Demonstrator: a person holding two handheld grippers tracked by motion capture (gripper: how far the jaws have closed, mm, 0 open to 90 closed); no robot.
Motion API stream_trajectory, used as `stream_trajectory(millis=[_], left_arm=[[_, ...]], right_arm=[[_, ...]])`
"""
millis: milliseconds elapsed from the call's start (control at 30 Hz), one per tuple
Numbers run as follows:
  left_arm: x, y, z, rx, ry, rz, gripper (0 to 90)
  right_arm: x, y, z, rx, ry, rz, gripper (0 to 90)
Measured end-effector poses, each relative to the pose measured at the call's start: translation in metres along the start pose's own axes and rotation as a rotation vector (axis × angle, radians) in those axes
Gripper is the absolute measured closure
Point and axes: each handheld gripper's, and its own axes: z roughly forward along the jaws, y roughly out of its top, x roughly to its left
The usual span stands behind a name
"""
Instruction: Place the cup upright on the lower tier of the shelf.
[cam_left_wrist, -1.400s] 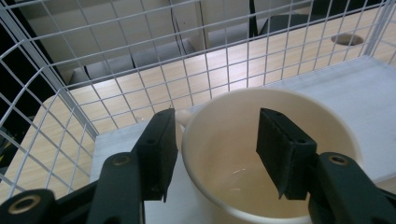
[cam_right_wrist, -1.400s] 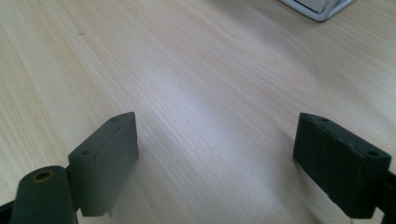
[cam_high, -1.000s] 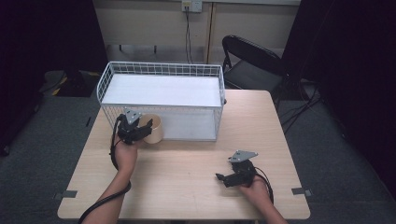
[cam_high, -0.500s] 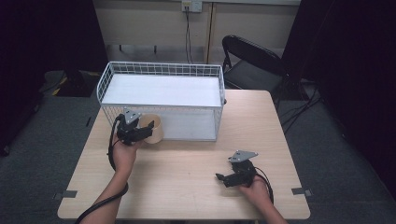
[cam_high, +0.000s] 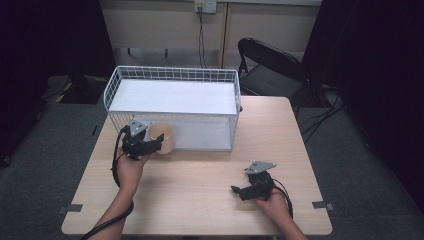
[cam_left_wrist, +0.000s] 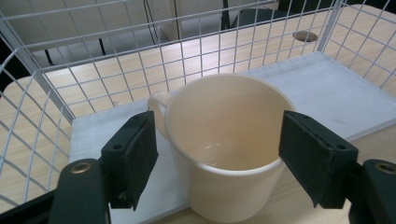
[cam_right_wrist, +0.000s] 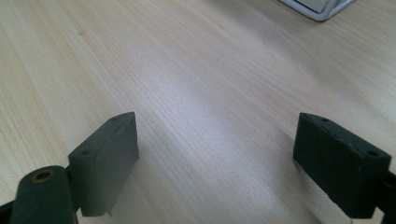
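A cream mug stands upright and empty on the wooden table, against the front wall of the white wire basket. My left gripper reaches it from the left. In the left gripper view the mug sits between the two pads of my left gripper, its handle by the left pad. The jaws have just been opening, and a small gap shows on each side. My right gripper rests low over the table at the front right. Its jaws stand wide apart in the right gripper view with only bare wood between them.
A white board lines the basket's floor. A black folding chair stands behind the table's far right corner. Bare tabletop lies between the two hands and to the right of the basket.
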Motion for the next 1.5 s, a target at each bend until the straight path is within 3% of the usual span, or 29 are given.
stream_trajectory(millis=[100, 233, 367, 633, 800, 867, 1133, 1367, 1433, 1500], left_arm=[[0.001, -0.002, 0.003, 0.021, 0.008, 0.011, 28.1], [0.003, -0.006, 0.008, 0.026, 0.006, -0.02, 28.8], [0.005, -0.007, 0.009, 0.037, 0.019, -0.024, 37.6], [0.008, -0.003, 0.009, 0.019, 0.08, -0.03, 73.9], [0.007, -0.001, 0.017, 0.032, 0.108, -0.034, 83.9], [0.007, -0.001, 0.018, 0.031, 0.117, -0.022, 84.2], [0.003, 0.003, 0.03, 0.006, 0.181, -0.039, 85.5], [0.005, 0.009, 0.035, 0.018, 0.159, -0.074, 85.0], [0.006, 0.011, 0.032, 0.016, 0.131, -0.089, 79.9], [0.007, 0.013, 0.03, 0.01, 0.106, -0.108, 64.6]], right_arm=[[0.0, 0.0, 0.0, 0.0, 0.0, 0.001, 13.5], [0.0, 0.0, 0.0, 0.0, 0.0, 0.001, 13.5], [0.0, 0.0, 0.0, 0.0, 0.0, 0.001, 13.5], [0.0, 0.0, 0.0, 0.0, 0.0, 0.001, 13.5], [0.0, 0.0, 0.0, 0.0, 0.0, 0.001, 13.5], [0.0, 0.0, 0.0, 0.0, 0.0, 0.001, 13.5], [0.0, 0.0, 0.0, 0.0, 0.001, 0.0, 13.5], [0.0, 0.0, 0.0, 0.0, 0.001, 0.0, 13.5], [0.0, 0.0, 0.0, 0.0, 0.0, 0.0, 13.5], [0.0, 0.0, 0.0, 0.0, 0.0, 0.0, 13.5]])
